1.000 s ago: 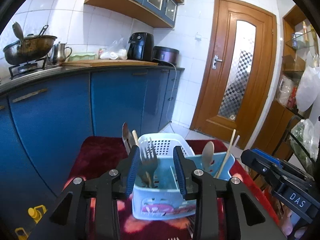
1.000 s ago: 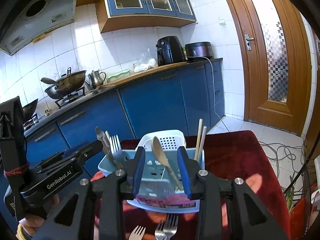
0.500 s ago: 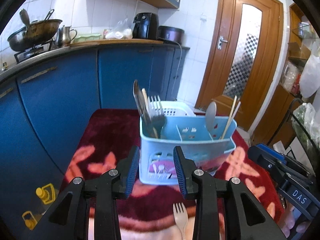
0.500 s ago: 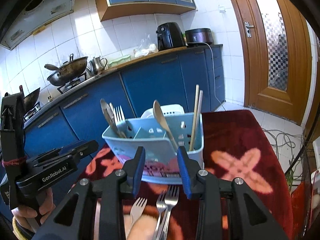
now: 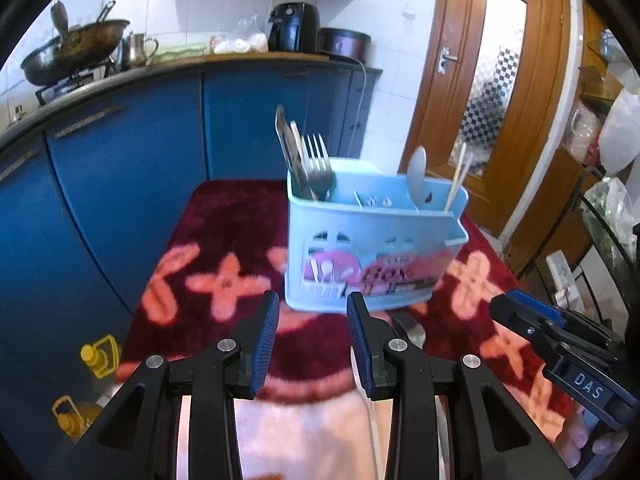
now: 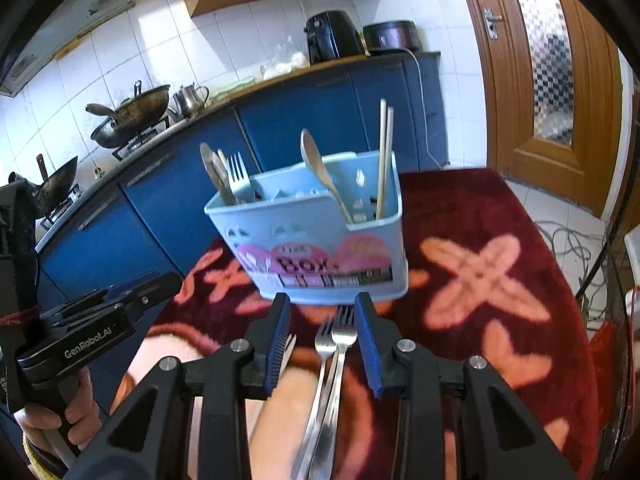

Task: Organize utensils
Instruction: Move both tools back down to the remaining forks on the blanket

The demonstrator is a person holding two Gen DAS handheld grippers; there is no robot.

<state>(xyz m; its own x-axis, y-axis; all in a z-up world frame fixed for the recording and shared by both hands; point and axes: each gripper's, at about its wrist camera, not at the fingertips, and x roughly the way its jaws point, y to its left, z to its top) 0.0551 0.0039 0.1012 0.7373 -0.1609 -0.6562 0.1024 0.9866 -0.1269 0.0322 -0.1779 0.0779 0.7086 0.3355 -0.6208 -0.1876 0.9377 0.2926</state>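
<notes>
The blue caddy (image 6: 320,240) stands upright on a red mat (image 6: 480,220) with pink crosses. Its left compartment holds a fork (image 6: 239,176) and darker utensils; the right one holds a wooden spoon (image 6: 320,168) and two chopsticks (image 6: 384,152); what the middle one holds cannot be told. Just in front of the caddy, two steel forks (image 6: 332,360) lie side by side on the mat, tines toward it, with a pale fork (image 6: 286,354) to their left. The right gripper (image 6: 323,316) hovers over the steel forks, jaws apart, gripping nothing. The left gripper (image 5: 311,320) hangs before the caddy, jaws likewise parted and empty. Blue cabinets (image 5: 120,168) stand behind.
</notes>
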